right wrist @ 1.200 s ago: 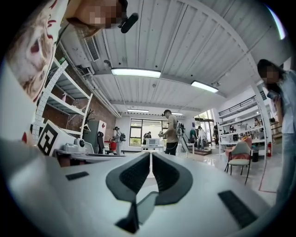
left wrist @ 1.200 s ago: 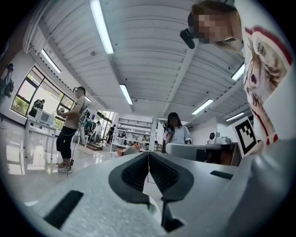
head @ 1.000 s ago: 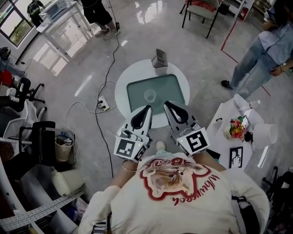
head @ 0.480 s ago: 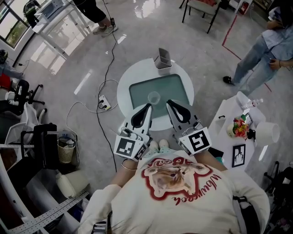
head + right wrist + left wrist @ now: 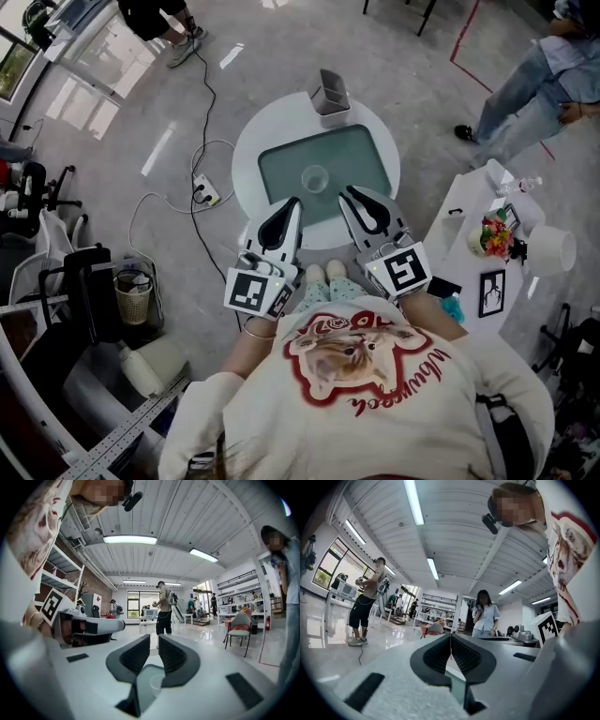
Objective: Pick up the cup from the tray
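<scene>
A clear cup [image 5: 314, 178] stands upright in the middle of a grey-green tray [image 5: 361, 155] on a round white table [image 5: 251, 155]. Both grippers hover over the tray's near edge, short of the cup and apart from it. My left gripper [image 5: 294, 201] is shut, its pads touching [image 5: 450, 641], and holds nothing. My right gripper [image 5: 347, 192] is shut too, with only a thin slit between its pads [image 5: 154, 644] and nothing in it. In the right gripper view the cup [image 5: 157, 684] shows below the jaws on the tray [image 5: 140, 677].
A metal holder [image 5: 330, 94] stands at the table's far rim. A power strip and cables [image 5: 202, 194] lie on the floor to the left. A small side table [image 5: 469, 220] with clutter is at the right, and a person in jeans [image 5: 525, 103] stands beyond it.
The head view has shifted a little, so the table sits higher in it. Both grippers stay shut near the tray's front edge; the left one has drifted slightly leftward.
</scene>
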`<state>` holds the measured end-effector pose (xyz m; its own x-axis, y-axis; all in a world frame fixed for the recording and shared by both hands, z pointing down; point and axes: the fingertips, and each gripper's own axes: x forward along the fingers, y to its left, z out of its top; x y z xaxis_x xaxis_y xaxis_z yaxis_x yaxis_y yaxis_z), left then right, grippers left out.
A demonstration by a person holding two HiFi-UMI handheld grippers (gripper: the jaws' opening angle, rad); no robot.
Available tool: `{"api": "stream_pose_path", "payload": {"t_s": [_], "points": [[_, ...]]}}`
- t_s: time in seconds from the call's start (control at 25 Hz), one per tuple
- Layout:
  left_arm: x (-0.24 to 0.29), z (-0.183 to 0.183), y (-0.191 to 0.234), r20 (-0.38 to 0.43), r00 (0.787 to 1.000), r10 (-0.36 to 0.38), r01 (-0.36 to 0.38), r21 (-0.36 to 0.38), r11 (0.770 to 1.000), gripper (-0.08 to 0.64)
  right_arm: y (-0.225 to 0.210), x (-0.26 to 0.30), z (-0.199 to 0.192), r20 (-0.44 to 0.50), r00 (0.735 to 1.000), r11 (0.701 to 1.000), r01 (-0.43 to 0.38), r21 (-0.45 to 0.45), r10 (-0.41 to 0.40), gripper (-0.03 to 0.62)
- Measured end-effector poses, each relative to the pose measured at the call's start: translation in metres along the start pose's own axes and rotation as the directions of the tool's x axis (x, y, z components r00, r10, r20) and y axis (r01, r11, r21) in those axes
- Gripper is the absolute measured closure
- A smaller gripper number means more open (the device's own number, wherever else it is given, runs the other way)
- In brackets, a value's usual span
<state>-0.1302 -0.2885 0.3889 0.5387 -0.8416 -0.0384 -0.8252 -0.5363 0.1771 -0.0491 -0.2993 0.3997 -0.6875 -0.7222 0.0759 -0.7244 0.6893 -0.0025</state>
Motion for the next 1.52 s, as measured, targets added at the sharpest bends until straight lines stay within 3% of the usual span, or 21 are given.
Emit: {"api": "stream_pose_path", "payload": {"t_s": [0.16, 0.36, 0.64, 0.96, 1.52], "points": [[0.001, -0.01, 0.008, -0.018, 1.0, 0.002, -0.002, -0.006, 1.0, 0.545, -0.005, 0.007, -0.02, -0.029, 1.0, 1.0, 0.008, 0.006, -0.008, 0.531], [-0.002, -0.02, 0.01, -0.047, 0.999, 0.0, 0.0, -0.005, 1.0, 0.545, -0.002, 0.017, -0.05, -0.095, 0.995, 0.999, 0.005, 0.048, 0.0, 0.409], [-0.006, -0.029, 0.014, -0.073, 0.997, -0.008, 0.007, -0.019, 1.0, 0.545, -0.002, 0.034, -0.088, -0.162, 0.987, 0.998, -0.004, 0.068, 0.015, 0.34], [-0.009, -0.044, 0.017, -0.093, 0.996, -0.004, 0.0, -0.044, 0.999, 0.545, -0.001, 0.04, -0.139, -0.311, 0.95, 0.997, -0.013, 0.079, 0.037, 0.289], [-0.024, -0.069, 0.009, -0.139, 0.99, 0.0, -0.012, -0.082, 0.997, 0.545, -0.006, 0.07, -0.217, -0.51, 0.858, 0.996, -0.018, 0.087, 0.06, 0.276]]}}
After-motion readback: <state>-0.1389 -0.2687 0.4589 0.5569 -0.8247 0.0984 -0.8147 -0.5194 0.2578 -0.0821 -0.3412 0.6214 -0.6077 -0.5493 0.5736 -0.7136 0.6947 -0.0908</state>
